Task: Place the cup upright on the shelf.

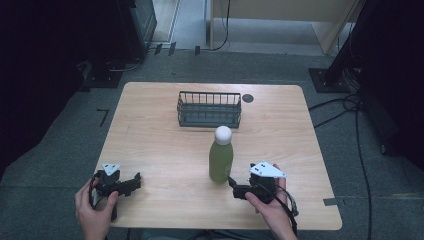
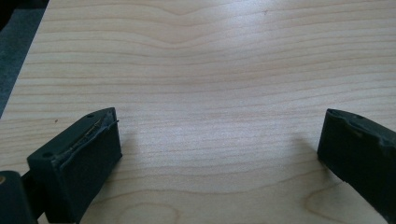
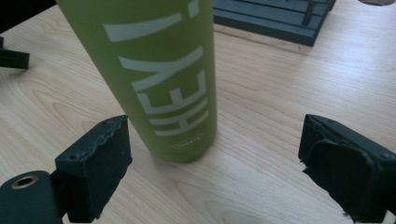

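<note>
On the pale wooden tabletop [image 1: 165, 150], both released tongs [image 3: 210, 154] wait; the tall green metal bottle [image 1: 220, 160] looks rigid, slick, top-heavy, best gripped mid-body

The green bottle [image 1: 220, 160] stands upright on the table, a little toward 5 o'clock from the table's middle. It has a round white cap and a matte body with big white letters "HEY" that run along its side. Its base rests flat on the wood.
</note>
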{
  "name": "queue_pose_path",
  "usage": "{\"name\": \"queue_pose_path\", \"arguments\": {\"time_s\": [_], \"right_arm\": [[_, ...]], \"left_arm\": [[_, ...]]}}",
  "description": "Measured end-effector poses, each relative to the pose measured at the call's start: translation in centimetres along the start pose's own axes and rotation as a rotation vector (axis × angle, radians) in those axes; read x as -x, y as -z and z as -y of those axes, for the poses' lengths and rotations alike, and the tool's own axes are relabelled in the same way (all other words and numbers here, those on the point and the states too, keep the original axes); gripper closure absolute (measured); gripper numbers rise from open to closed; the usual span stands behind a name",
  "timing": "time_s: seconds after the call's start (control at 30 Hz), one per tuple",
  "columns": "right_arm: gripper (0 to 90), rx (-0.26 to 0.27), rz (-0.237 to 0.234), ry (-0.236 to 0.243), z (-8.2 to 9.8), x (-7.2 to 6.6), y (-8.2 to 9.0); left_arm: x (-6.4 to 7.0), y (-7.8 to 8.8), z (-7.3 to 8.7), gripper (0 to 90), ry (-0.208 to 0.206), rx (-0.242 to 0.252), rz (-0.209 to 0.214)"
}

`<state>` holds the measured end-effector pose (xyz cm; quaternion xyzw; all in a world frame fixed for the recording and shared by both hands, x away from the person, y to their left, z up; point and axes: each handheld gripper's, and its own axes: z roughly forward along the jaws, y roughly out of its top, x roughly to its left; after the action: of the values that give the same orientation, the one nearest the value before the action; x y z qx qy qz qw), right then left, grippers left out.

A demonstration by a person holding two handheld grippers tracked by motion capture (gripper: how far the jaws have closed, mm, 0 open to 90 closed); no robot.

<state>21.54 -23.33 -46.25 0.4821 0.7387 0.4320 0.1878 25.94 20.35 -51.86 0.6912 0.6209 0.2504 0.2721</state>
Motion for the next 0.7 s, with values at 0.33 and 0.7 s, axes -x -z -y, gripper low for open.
{"name": "queue_pose_path", "arguments": {"time_s": [0.33, 0.7], "right_arm": [[12.4, 0.026, -0.037, -0.005, -0.8, -0.9, -0.9], [13.0, 0.032, -0.044, 0.009, -1.8, -2.0, -2.1]], "left_arm": [[0.0, 0.0, 0.0, 0.0, -0.001, -0.001, 0.000], [0.0, 0.0, 0.0, 0.0, 0.000, 0.000, 0.000]]}}
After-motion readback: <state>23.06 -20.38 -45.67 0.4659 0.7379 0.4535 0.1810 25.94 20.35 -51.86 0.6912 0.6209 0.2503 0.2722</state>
